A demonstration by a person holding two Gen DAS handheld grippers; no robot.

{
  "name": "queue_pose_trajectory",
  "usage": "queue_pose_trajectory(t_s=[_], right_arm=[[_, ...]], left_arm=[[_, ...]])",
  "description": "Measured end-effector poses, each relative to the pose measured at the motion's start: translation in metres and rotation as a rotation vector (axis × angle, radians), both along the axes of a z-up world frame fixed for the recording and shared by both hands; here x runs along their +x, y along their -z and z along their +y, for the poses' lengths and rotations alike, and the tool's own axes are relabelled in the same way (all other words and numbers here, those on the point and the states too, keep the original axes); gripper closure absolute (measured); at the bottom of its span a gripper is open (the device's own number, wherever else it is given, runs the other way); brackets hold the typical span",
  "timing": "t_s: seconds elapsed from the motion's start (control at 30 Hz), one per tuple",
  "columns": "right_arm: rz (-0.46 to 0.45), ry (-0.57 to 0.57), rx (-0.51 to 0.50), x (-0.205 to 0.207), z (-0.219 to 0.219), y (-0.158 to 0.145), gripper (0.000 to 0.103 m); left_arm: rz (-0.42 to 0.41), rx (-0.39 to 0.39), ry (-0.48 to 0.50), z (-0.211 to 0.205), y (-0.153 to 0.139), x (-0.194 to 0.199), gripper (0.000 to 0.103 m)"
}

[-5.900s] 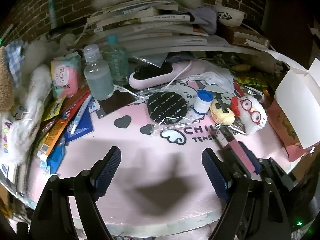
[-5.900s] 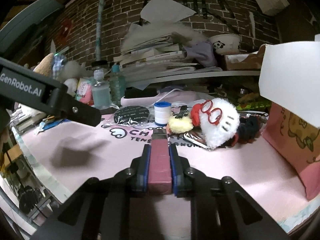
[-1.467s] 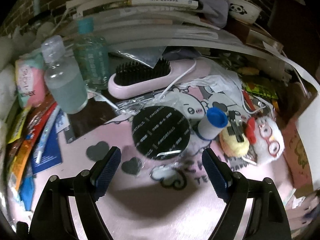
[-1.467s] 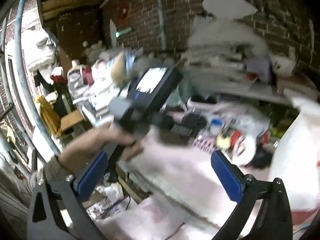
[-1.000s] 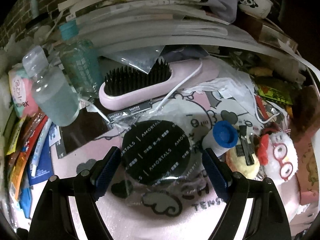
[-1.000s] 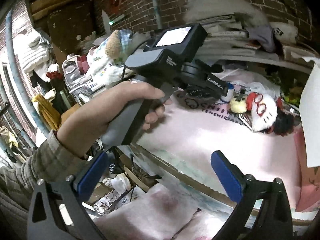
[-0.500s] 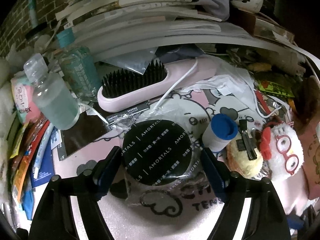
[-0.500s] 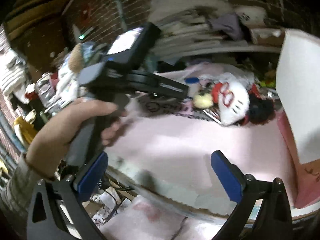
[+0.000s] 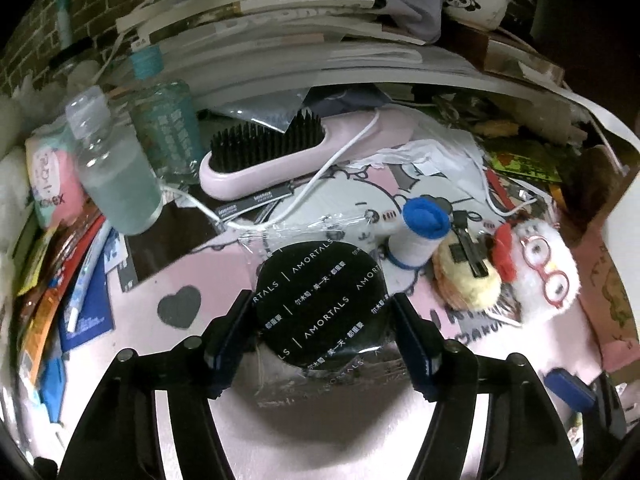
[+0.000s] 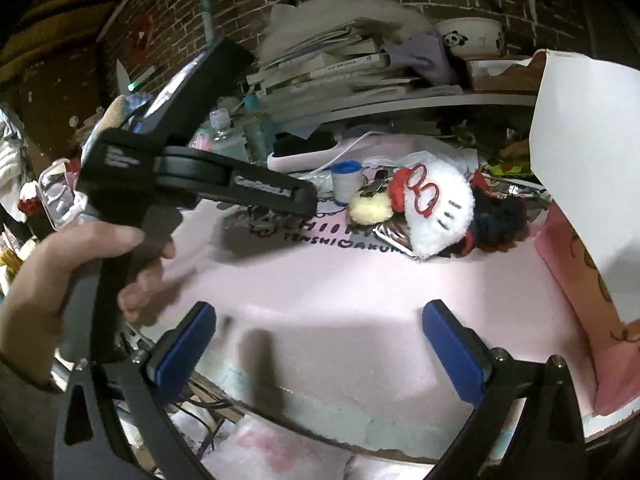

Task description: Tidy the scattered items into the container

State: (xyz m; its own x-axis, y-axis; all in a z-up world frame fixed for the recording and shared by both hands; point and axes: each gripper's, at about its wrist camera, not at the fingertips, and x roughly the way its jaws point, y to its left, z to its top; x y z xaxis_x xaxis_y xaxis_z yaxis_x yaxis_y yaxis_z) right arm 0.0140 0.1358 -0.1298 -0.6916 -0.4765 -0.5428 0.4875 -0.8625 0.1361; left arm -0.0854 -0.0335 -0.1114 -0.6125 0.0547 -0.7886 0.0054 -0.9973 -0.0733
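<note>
Left wrist – step: left gripper [image 9: 322,330] closing around the black round compact [image 9: 322,308] in its clear wrapper on the pink mat [image 9: 200,272]; pads flank its edges, contact not certain.
Left wrist – next: finish the squeeze, then lift clear of the blue-capped bottle [image 9: 418,236].
Right wrist – state: right gripper [image 10: 320,344] wide apart, empty.
Right wrist – container: likely the pink box [image 10: 580,272], right edge – well apart from the compact.

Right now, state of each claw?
Left claw: closing around the black round compact in clear wrap; pads at its edges, firm grip not clear.
Right claw: open, empty, over the pink mat.
</note>
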Motion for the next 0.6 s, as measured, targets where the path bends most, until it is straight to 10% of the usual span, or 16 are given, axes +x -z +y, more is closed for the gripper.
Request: queue_pose_trajectory(t_s=[0.4, 0.6], right_arm=[[0.051, 0.009, 0.071, 0.005, -0.009, 0.005, 0.000], [0.021, -0.004, -0.061, 0.000, 0.008, 0.002, 0.000]], left_arm=[[0.040, 0.015, 0.023, 0.002, -0.028, 0.023, 0.040], [0.101, 0.008, 0.086, 0.021, -0.062, 0.036, 0.040]])
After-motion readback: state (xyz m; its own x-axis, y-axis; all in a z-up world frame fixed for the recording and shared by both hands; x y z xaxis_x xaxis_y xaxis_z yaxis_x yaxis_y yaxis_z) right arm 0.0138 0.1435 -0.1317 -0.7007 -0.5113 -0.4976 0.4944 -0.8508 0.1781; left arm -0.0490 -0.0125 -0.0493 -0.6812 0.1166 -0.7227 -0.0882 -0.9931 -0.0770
